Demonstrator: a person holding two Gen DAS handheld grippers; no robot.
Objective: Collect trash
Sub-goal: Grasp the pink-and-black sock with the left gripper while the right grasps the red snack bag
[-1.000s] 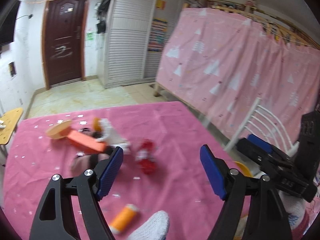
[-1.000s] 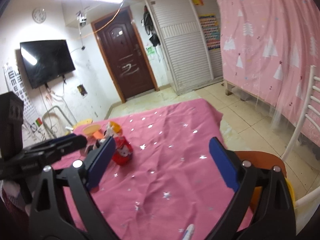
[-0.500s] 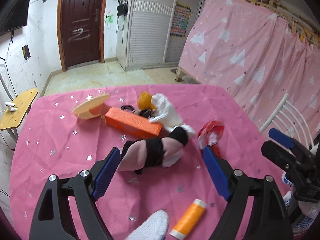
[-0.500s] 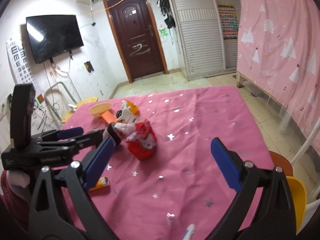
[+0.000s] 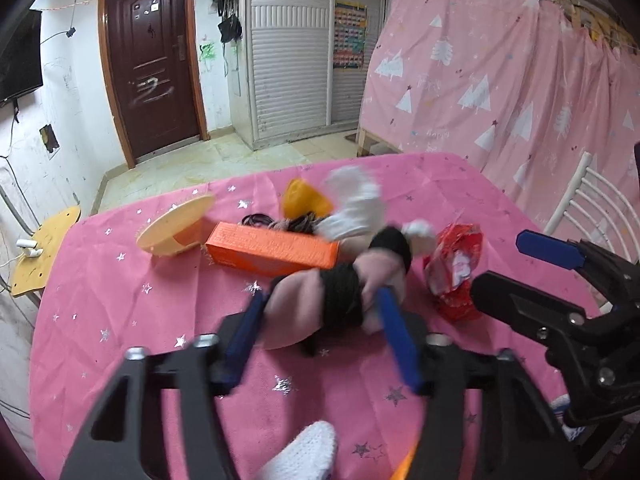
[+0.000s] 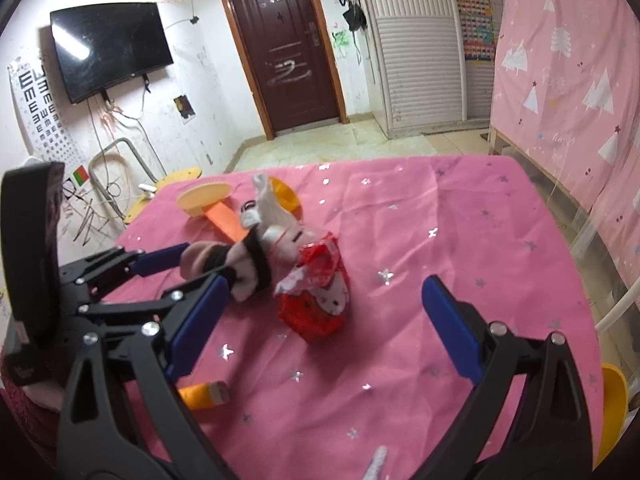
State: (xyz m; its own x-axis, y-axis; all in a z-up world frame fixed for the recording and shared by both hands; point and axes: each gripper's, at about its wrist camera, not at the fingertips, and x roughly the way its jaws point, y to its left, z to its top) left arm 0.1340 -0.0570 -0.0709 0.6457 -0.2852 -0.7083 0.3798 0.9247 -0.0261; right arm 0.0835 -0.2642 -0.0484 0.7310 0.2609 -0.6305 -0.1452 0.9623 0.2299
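Observation:
My left gripper (image 5: pixel 322 316) is closing around a pink sock with black bands (image 5: pixel 320 296) lying on the pink tablecloth (image 5: pixel 100 300); its blue fingers touch both sides of the sock. The sock also shows in the right wrist view (image 6: pixel 224 260). A crumpled red snack wrapper (image 6: pixel 316 292) lies just right of the sock, also in the left wrist view (image 5: pixel 454 268). My right gripper (image 6: pixel 324 316) is open and empty, hovering with the wrapper between its fingers.
An orange box (image 5: pixel 272 254), a yellow plate (image 5: pixel 176 224), a white sock (image 5: pixel 352 208), a yellow cup (image 5: pixel 304 202) and black hair ties sit behind. An orange thread spool (image 6: pixel 204 396) lies near the front edge. A white chair (image 5: pixel 592 208) stands at right.
My left gripper moved forward and narrowed from wide open onto the pink sock. My right gripper moved forward toward the red wrapper and stayed open.

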